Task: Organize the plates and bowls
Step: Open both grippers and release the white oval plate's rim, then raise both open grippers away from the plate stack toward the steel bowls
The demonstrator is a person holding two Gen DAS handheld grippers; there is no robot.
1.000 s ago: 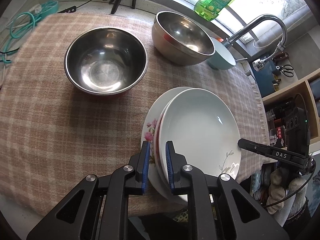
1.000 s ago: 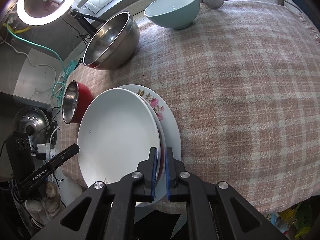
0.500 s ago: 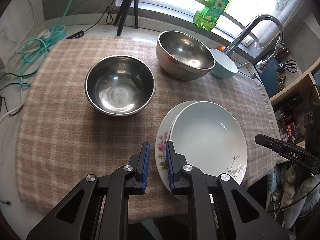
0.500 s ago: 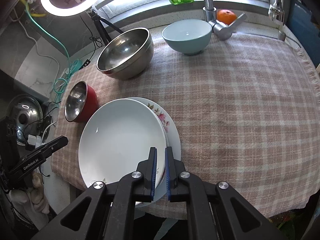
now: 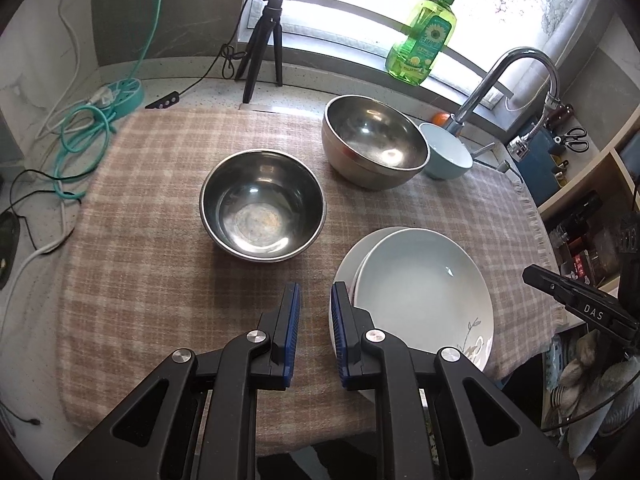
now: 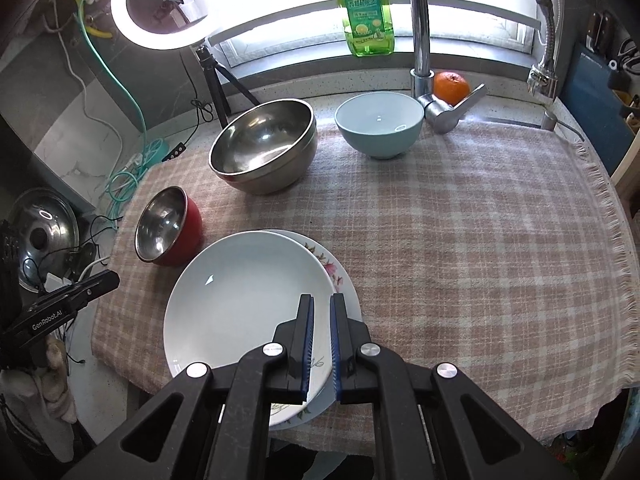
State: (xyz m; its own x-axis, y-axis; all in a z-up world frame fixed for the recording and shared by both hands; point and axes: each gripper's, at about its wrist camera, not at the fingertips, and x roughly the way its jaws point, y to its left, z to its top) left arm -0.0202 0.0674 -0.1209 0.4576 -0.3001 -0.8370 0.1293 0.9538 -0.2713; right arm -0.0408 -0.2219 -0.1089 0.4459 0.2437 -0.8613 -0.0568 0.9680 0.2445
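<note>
Both grippers hang above the near edge of the counter, which is covered by a pink plaid cloth [image 6: 460, 248].

Left gripper [image 5: 315, 320]: its blue-padded fingers [image 5: 291, 320] stand close together with a narrow gap. Only cloth shows through that gap; nothing is pinched. It sits just to the left of the plate stack.

Right gripper [image 6: 321, 340]: fingers nearly pressed together, nothing gripped. It hovers over the right rim of the stack, and whether it touches the plates cannot be told.

Plates: a plain white plate [image 6: 248, 300] lies on top of a floral plate [image 6: 334, 270], offset so that the lower plate's flowered rim shows on the right. The stack sits at the near left part of the cloth, and its near rim overhangs the cloth edge.

Bowls:
- A small steel bowl with a red outside [image 6: 166, 226] stands near the left edge of the cloth, just beyond the plates and apart from them.
- A large steel bowl [image 6: 264, 146] stands toward the far edge, left of centre.
- A pale blue bowl [image 6: 379, 124] stands at the far edge beside the tap base [image 6: 422, 76], near the large steel bowl.

Also present: a green detergent bottle [image 6: 362, 8] on the windowsill, an orange [image 6: 451, 87] behind the tap, and a ring light [image 6: 160, 4] on a tripod at the far left corner.
</note>
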